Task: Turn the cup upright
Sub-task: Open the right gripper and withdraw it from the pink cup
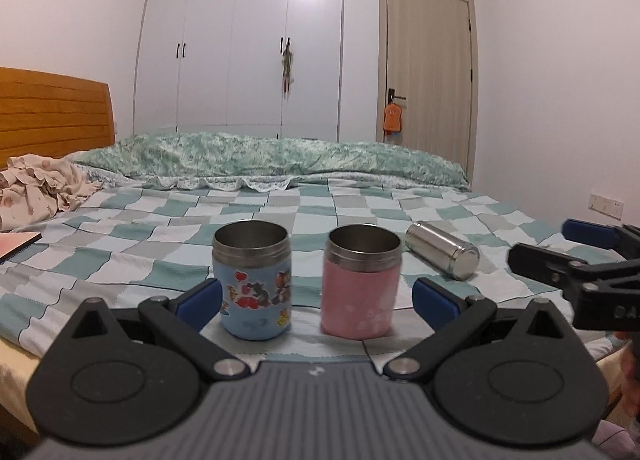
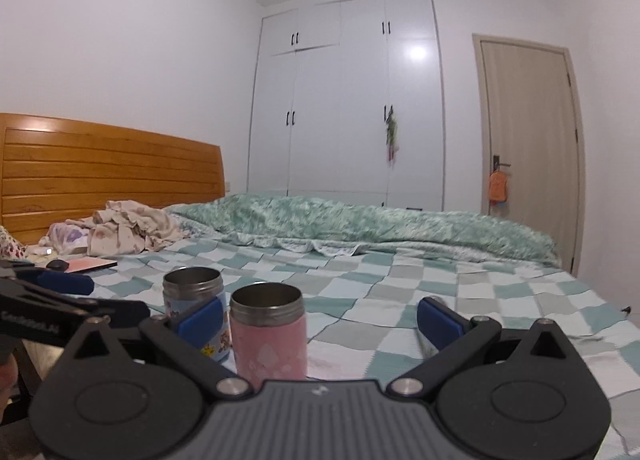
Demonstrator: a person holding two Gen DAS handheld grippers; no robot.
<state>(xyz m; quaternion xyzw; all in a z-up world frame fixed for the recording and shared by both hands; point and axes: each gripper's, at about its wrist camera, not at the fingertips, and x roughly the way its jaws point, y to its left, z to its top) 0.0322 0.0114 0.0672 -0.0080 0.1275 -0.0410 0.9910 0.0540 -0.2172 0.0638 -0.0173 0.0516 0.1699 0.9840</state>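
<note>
A blue cartoon cup [image 1: 256,284] and a pink cup [image 1: 361,286] stand upright, mouths up, on the checked bedsheet [image 1: 160,232]. A silver steel cup [image 1: 442,256] lies on its side behind and right of the pink one. My left gripper [image 1: 318,300] is open and empty, just in front of the two upright cups. My right gripper [image 2: 320,320] is open and empty; the pink cup [image 2: 269,334] stands between its fingers near the left pad, the blue cup [image 2: 196,300] behind that pad. The silver cup is mostly hidden behind the right pad [image 2: 440,320].
The right gripper [image 1: 576,260] shows at the left wrist view's right edge; the left gripper [image 2: 60,300] at the right wrist view's left. A green quilt [image 1: 280,157] lies across the far bed, crumpled clothes [image 1: 40,187] and a pink book [image 1: 16,244] at left.
</note>
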